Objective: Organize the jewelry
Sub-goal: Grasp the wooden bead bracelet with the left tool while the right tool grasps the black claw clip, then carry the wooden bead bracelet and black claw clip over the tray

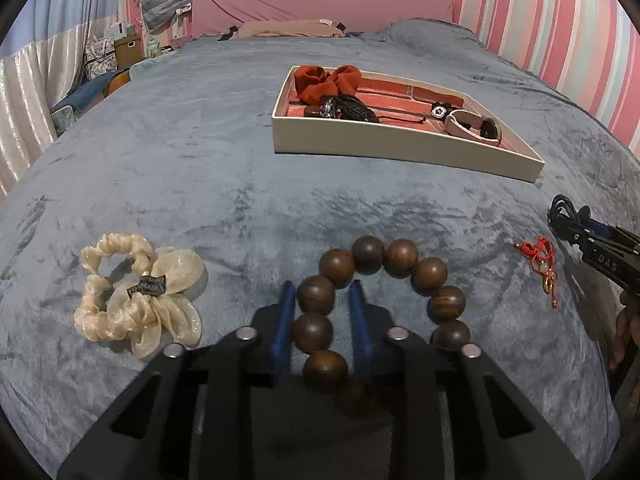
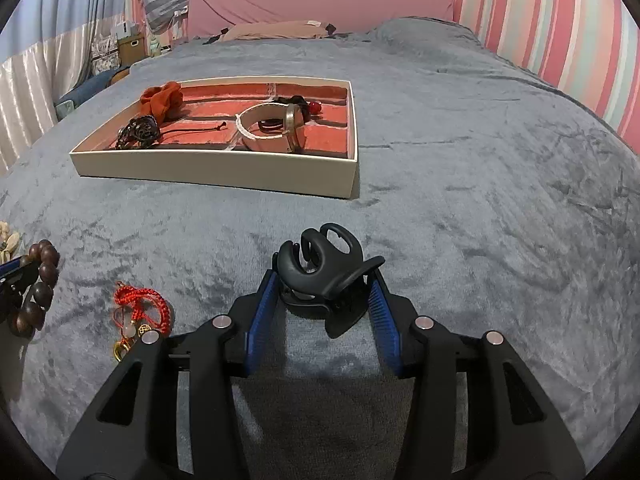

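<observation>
A bracelet of large brown wooden beads lies on the grey-blue bedspread. My left gripper is shut on it, its blue pads either side of the beads on the ring's left. A black hair claw sits between the blue pads of my right gripper, which press on its sides. The white tray with red compartments stands beyond, holding a rust scrunchie, a dark beaded piece, a pale bangle and a small red-tipped piece.
A cream scrunchie with a bow lies left of the bracelet. A red knotted cord charm lies between the two grippers. A pink headboard and striped wall bound the bed at the back and right.
</observation>
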`<state>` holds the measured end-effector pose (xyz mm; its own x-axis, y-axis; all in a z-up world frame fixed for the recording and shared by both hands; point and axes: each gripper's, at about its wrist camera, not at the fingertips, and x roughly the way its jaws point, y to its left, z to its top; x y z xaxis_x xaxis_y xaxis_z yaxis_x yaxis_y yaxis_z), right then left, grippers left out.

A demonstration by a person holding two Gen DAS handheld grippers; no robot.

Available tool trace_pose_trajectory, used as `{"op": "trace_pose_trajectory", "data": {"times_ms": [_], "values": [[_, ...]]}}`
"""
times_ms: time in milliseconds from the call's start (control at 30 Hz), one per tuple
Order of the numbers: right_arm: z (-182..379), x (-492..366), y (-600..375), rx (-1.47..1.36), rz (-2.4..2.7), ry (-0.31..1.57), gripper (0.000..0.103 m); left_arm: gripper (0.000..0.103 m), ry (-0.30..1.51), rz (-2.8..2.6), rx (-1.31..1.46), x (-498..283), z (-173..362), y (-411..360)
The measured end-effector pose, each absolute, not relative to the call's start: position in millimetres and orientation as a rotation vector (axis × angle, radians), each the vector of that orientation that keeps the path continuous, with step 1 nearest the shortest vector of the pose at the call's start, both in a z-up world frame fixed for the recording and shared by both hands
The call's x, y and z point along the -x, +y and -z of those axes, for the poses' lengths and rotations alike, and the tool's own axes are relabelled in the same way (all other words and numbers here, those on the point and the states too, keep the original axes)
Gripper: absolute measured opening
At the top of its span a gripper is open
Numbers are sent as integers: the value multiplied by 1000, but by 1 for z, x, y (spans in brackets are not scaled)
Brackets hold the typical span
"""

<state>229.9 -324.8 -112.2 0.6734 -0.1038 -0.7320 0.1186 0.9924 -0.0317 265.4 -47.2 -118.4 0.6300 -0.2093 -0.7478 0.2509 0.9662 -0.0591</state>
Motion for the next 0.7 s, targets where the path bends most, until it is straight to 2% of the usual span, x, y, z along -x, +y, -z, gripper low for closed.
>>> {"op": "trace_pose_trajectory", "data": {"times_ms": [300, 700], "values": [[108, -227, -324, -20, 112, 800, 46, 20, 808, 269, -44, -261, 107, -47], [69, -236, -314, -19, 84, 727, 46, 20, 672, 315, -70, -271, 52, -73]]}}
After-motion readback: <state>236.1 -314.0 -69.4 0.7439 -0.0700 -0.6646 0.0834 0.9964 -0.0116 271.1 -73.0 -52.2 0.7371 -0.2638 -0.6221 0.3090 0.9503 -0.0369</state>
